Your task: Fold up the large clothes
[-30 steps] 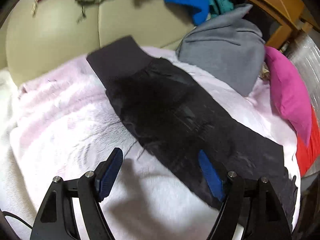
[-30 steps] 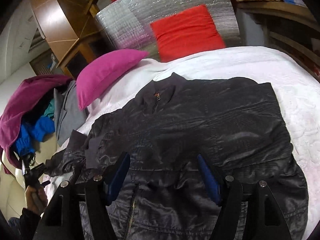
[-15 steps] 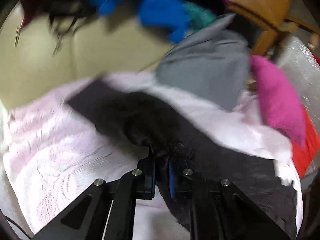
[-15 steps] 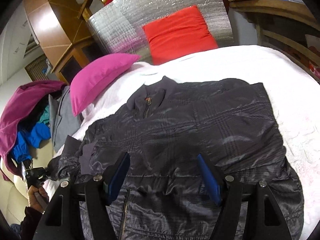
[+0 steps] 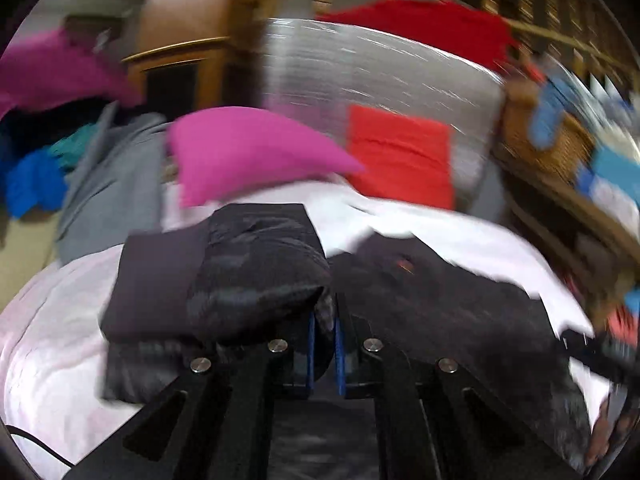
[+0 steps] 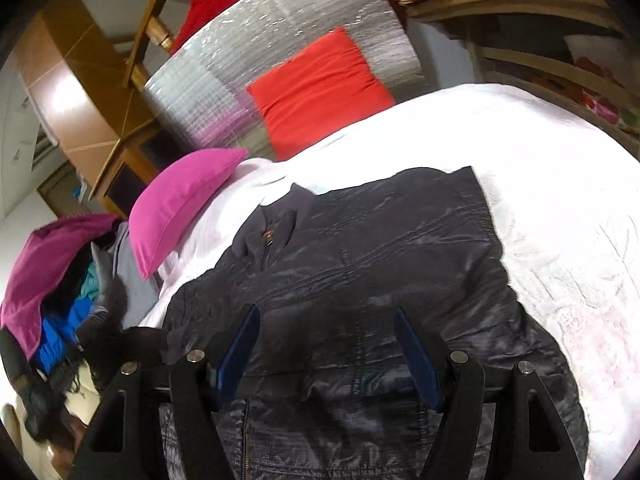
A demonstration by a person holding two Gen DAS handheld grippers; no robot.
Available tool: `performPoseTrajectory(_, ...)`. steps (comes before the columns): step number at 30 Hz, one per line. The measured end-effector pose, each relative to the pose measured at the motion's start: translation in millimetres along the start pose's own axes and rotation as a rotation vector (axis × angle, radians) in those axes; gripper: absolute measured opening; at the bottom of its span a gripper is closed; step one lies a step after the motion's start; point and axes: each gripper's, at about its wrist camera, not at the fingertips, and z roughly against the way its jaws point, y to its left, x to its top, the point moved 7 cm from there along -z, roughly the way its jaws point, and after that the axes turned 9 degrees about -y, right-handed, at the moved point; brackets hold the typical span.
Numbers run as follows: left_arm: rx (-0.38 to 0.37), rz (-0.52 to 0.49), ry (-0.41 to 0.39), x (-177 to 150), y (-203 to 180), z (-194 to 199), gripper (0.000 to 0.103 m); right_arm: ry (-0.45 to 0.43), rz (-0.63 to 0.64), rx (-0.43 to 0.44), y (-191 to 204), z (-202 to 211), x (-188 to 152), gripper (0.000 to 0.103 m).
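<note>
Left wrist view sits low, close over the black jacket; right wrist view looks down from nearer; both face the far pink pillow.

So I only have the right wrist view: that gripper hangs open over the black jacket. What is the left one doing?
Observer: The left gripper is shut on the jacket's sleeve, with fabric pinched between its blue pads.
Operator: Where on the sleeve?
Observer: Close to the end. The flat ribbed cuff lies just left of the bunched part.
Operator: And the rest of the jacket?
Observer: The jacket body spreads to the gripper's right, though that view is smeared with blur.
</note>
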Motion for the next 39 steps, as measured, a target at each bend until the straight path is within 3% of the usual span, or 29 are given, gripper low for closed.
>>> performPoseTrajectory(7,-0.008,-0.195,0.12,-51.9,-68.9,-18.8,0.008,-0.006,-0.086,-0.012,-27.9,6.3,9.9,0.072)
performPoseTrajectory(13,0.02,-0.34,0.14,-79.1,-104.7,-20.6,0.008,0.009,-0.131,-0.015,-43.6,1.2,13.1,0.072)
performPoseTrajectory(24,0.028,-0.38,0.146,-87.8,-120.8,-28.1,0.008,0.009,-0.154,-0.028,-59.9,0.1,18.5,0.072)
performPoseTrajectory(33,0.011,-0.355,0.187,-88.0,-121.8,-19.9,0.013,0.05,-0.165,-0.006,-56.8,-6.6,15.0,0.072)
performPoseTrajectory(35,-0.03,-0.31,0.182,-79.8,-116.8,-10.4,0.017,0.062,-0.143,-0.004,-49.9,-9.4,12.3,0.072)
performPoseTrajectory(37,-0.066,-0.257,0.151,-63.6,-105.7,3.7,0.031,0.07,-0.124,-0.003,-42.9,-10.5,9.2,0.072)
performPoseTrajectory(39,-0.058,-0.198,0.087,-40.1,-83.0,19.4,0.057,0.077,-0.113,0.005,-35.2,-11.5,5.7,0.072)
